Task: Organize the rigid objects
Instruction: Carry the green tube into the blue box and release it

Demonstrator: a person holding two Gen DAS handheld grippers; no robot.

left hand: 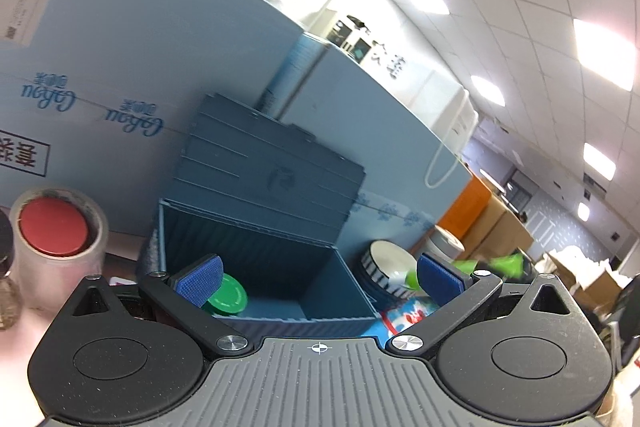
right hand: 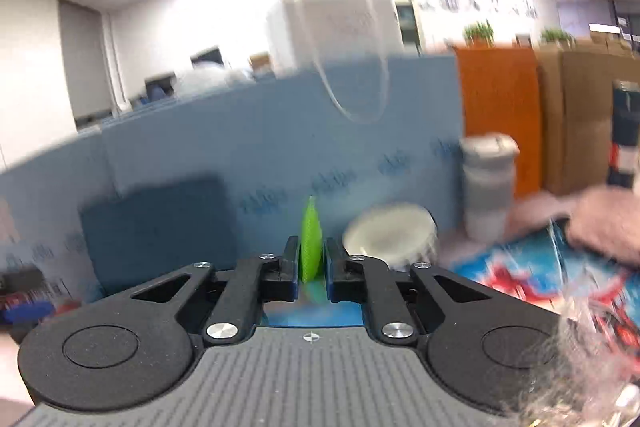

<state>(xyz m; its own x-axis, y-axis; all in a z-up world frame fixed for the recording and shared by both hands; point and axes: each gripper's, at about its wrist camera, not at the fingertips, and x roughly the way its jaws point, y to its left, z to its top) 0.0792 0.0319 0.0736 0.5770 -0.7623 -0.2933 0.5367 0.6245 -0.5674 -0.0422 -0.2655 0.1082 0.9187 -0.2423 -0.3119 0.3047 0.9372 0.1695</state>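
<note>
A dark blue storage box point(left hand: 280, 259) stands open with its lid up against the blue partition; it also shows blurred in the right wrist view point(right hand: 156, 231). A green round lid point(left hand: 228, 297) lies inside it at the left. My left gripper point(left hand: 316, 281) is open and empty, its blue pads either side of the box opening. My right gripper point(right hand: 312, 263) is shut on a thin bright green object point(right hand: 311, 243), held upright on edge. That green object shows blurred in the left wrist view point(left hand: 500, 265), right of the box.
A tape roll with a red cap point(left hand: 56, 239) and a dark bottle point(left hand: 4, 259) stand at the left. A striped white bowl point(left hand: 384, 267) and a grey cup point(right hand: 488, 187) sit right of the box. A red-blue wrapper point(right hand: 540, 275) lies on the table. A blue partition point(left hand: 140, 67) runs behind.
</note>
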